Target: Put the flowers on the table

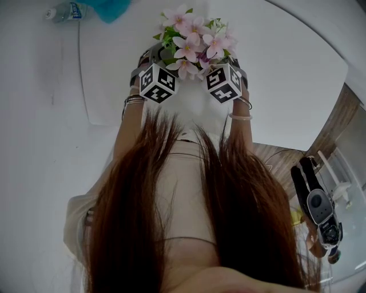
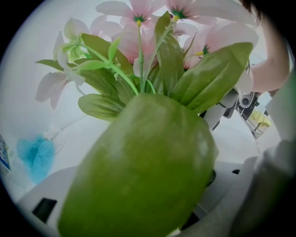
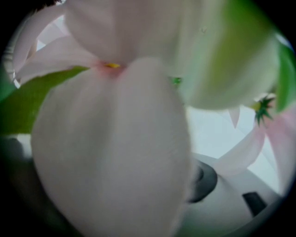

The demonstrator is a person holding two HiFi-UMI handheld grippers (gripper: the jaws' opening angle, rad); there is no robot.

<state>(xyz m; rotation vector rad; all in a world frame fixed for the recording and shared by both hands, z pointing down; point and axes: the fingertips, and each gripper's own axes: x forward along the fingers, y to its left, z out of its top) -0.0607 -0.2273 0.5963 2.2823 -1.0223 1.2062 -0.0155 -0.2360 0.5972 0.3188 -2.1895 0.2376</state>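
Observation:
A bunch of pink flowers [image 1: 194, 37] with green leaves is up between my two grippers, over the white table [image 1: 274, 68]. My left gripper [image 1: 153, 71] is at the bunch's left side and my right gripper [image 1: 229, 71] at its right, their marker cubes facing me. In the left gripper view a big green leaf [image 2: 138, 171] covers the jaws, and stems and blooms [image 2: 138, 28] rise behind it. In the right gripper view a pale pink petal [image 3: 115, 139] fills the frame and hides the jaws. Neither grip on the bunch shows.
A water bottle [image 1: 66, 11] and a crumpled blue thing [image 1: 108, 8] lie at the table's far left. The table's right edge borders a wood-look strip [image 1: 337, 120]. A black device [image 1: 317, 206] sits low at the right. My long hair hangs across the lower head view.

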